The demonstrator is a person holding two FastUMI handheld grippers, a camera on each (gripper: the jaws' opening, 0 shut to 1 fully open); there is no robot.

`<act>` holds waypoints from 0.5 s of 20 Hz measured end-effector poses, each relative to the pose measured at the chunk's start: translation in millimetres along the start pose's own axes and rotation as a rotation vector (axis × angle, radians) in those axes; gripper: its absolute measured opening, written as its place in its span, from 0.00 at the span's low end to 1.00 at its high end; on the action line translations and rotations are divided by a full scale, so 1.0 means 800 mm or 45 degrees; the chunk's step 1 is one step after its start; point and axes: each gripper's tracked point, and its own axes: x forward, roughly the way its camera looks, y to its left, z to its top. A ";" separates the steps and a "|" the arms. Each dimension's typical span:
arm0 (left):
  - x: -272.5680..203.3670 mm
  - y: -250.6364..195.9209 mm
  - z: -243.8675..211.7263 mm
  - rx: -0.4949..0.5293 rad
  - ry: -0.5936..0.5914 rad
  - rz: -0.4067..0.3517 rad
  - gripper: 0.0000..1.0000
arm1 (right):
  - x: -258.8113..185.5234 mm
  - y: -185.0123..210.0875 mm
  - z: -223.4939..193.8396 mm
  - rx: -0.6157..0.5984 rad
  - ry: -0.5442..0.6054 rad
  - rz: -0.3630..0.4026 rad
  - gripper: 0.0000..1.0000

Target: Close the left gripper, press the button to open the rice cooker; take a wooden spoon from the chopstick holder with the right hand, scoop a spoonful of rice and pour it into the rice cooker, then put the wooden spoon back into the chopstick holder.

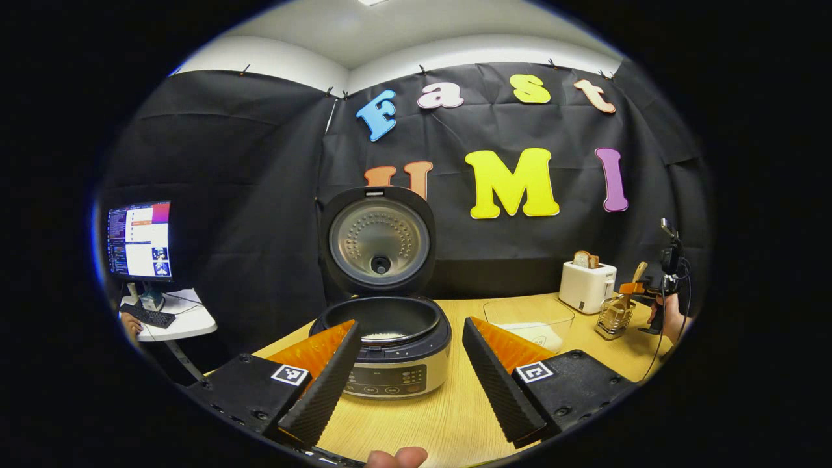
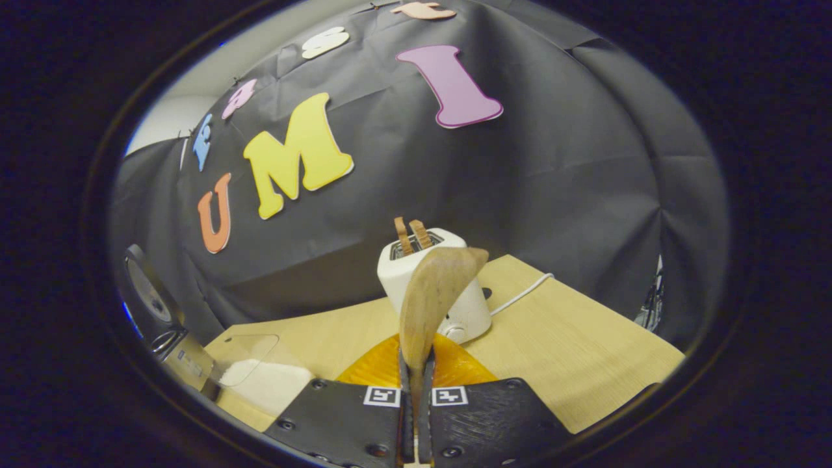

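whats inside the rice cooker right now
The rice cooker stands with its lid up. Inside the dark inner pot, a small patch of white rice shows at the bottom. The near rim hides the rest of the pot's floor.

The rice cooker (image 1: 390, 344) stands on the bench toward its left edge, lid (image 1: 379, 242) swung fully upright, dark inner pot showing a little white rice (image 1: 383, 337) at the bottom. The wooden spoon (image 2: 429, 299) stands upright, its pale bowl uppermost, handle pinched low down. The wire chopstick holder (image 1: 614, 317) sits near the bench's right edge. A clear container of rice (image 1: 533, 323) lies between cooker and holder
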 end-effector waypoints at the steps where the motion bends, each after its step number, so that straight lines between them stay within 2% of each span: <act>1: 0.000 -0.003 -0.002 -0.009 0.004 -0.007 0.99 | -0.001 0.002 -0.002 -0.023 -0.007 -0.006 0.03; 2: 0.000 -0.005 -0.004 -0.015 0.003 -0.013 1.00 | -0.006 0.004 0.003 -0.038 -0.014 -0.011 0.00; 6: 0.000 -0.006 -0.005 -0.037 -0.011 -0.022 0.99 | -0.016 0.012 0.026 -0.045 -0.071 -0.019 0.00; 10: 0.006 -0.005 -0.007 -0.061 -0.046 -0.036 0.99 | -0.027 0.023 0.047 -0.124 -0.114 -0.053 0.00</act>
